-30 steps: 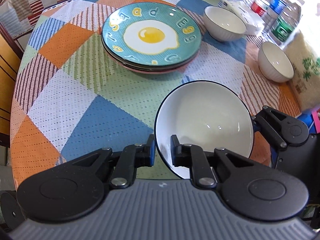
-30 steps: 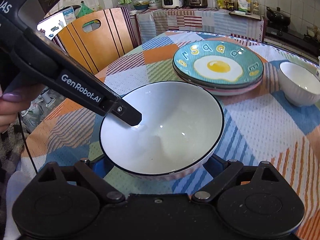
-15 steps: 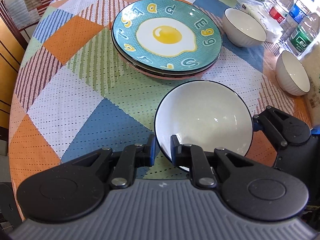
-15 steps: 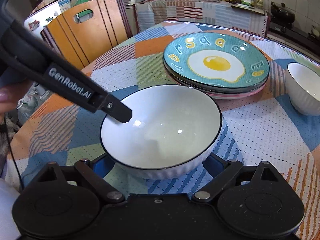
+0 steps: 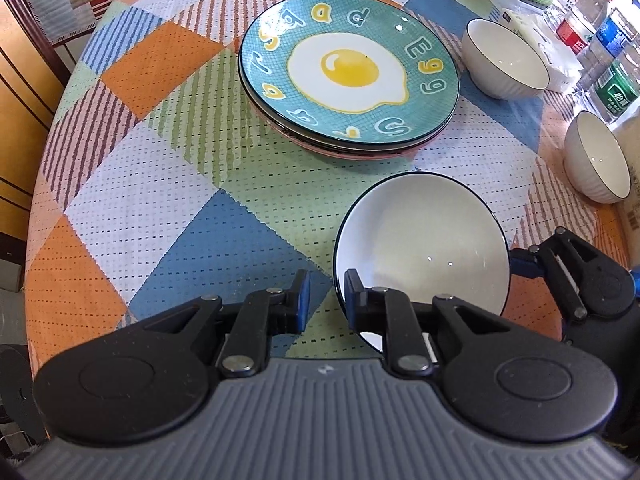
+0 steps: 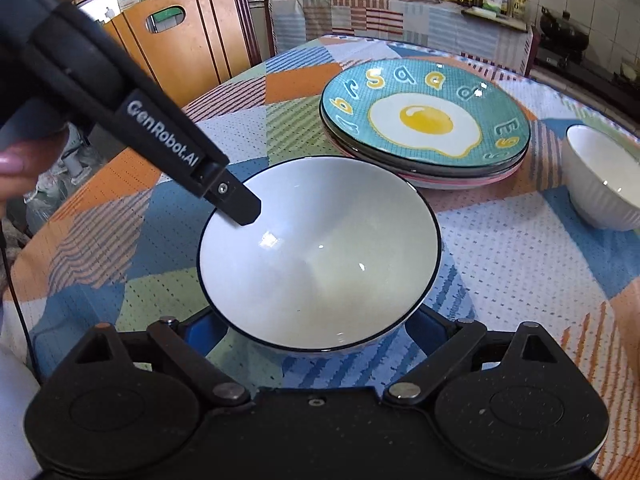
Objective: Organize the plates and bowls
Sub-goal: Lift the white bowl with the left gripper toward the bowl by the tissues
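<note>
Right now the bowl sits low over the table, near its front edge, just in front of the plates & well apart from the 2 small bowls at the back right. L gripper has its jaws opening w/ the bowl's near rim between them: inner finger lies inside the bowl, outer pad already shows a gap to the rim, so no real clamp there. R gripper straddles the bowl wide, one blue pad each side tucked under the rim against the outer wall; can't tell if they press or only bracket it, and can't tell if the bowl's foot is down on the cloth or not. Main risk, imo: if L lets go before the bowl is set down or R has it firm, the glazed wall could slip btw R's pads & the bowl drops or tips toward the edge. 2nd risk: L's inner finger is still inside the rim, so pulling back w/o lifting clear could hook the rim & drag or flip the bowl. 3rd: carrying it fwd too low could knock the plates, which already sit slightly uneven. Bottles at far right matter only if the move swings wide
</note>
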Motion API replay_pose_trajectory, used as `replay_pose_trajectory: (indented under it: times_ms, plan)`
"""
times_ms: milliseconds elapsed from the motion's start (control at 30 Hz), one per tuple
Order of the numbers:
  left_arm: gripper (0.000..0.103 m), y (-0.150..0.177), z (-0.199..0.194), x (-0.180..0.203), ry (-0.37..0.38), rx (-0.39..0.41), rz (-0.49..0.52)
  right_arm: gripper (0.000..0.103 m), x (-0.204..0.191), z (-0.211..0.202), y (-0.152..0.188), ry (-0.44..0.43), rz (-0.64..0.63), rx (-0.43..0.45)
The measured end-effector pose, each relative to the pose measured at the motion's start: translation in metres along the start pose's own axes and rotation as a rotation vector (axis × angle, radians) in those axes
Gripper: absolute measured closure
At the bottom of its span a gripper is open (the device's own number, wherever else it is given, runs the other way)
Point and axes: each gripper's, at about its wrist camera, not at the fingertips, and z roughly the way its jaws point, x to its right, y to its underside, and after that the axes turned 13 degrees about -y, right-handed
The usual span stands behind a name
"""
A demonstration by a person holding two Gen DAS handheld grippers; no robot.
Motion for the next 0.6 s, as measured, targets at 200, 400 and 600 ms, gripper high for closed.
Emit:
replay_pose_trajectory:
  times_ms: [200,400,600]
  plan:
    - [0.085,0.002,-0.031,0.008,-0.066,0.040,0.059,0.006,-0.006,-0.029,-0.002,0.012,-0.024,0.013]
    - [0.083,0.006,-0.073,0.024,-0.051,0.095,0.144,0.006,0.000,-0.086,-0.005,-0.002,0.007,0.088]
    - [0.078,0.004,-0.106,0.046,-0.036,0.130,0.205,0.005,0.012,-0.142,-0.004,0.019,0.072,0.099]
